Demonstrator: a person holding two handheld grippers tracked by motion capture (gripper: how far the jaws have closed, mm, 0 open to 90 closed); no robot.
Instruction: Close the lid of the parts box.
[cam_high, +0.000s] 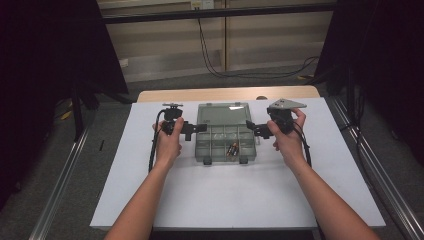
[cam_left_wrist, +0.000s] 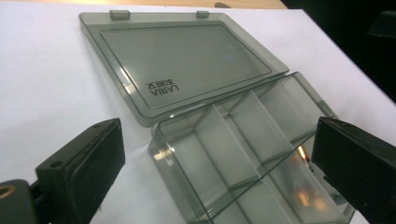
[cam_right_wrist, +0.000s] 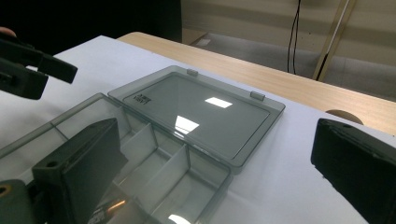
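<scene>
A clear grey compartment box (cam_high: 227, 146) lies open in the middle of the white board, its lid (cam_high: 223, 114) folded flat behind it. Some batteries (cam_high: 232, 149) lie in a front compartment. My left gripper (cam_high: 196, 129) hovers at the box's left end, open and holding nothing. My right gripper (cam_high: 254, 130) hovers at the right end, also open and holding nothing. In the left gripper view the box (cam_left_wrist: 233, 154) and its lid (cam_left_wrist: 187, 60) lie between the wide jaws of that gripper (cam_left_wrist: 215, 172). The right gripper (cam_right_wrist: 217, 172) frames the lid (cam_right_wrist: 201, 112) and dividers (cam_right_wrist: 140, 158).
The white board (cam_high: 225, 195) covers a wooden table (cam_high: 225, 93) whose far edge shows beyond the lid. Black cables (cam_high: 215, 65) hang behind the table. Metal rails (cam_high: 370, 170) run along both sides. The left gripper (cam_right_wrist: 32, 70) shows at the upper left of the right gripper view.
</scene>
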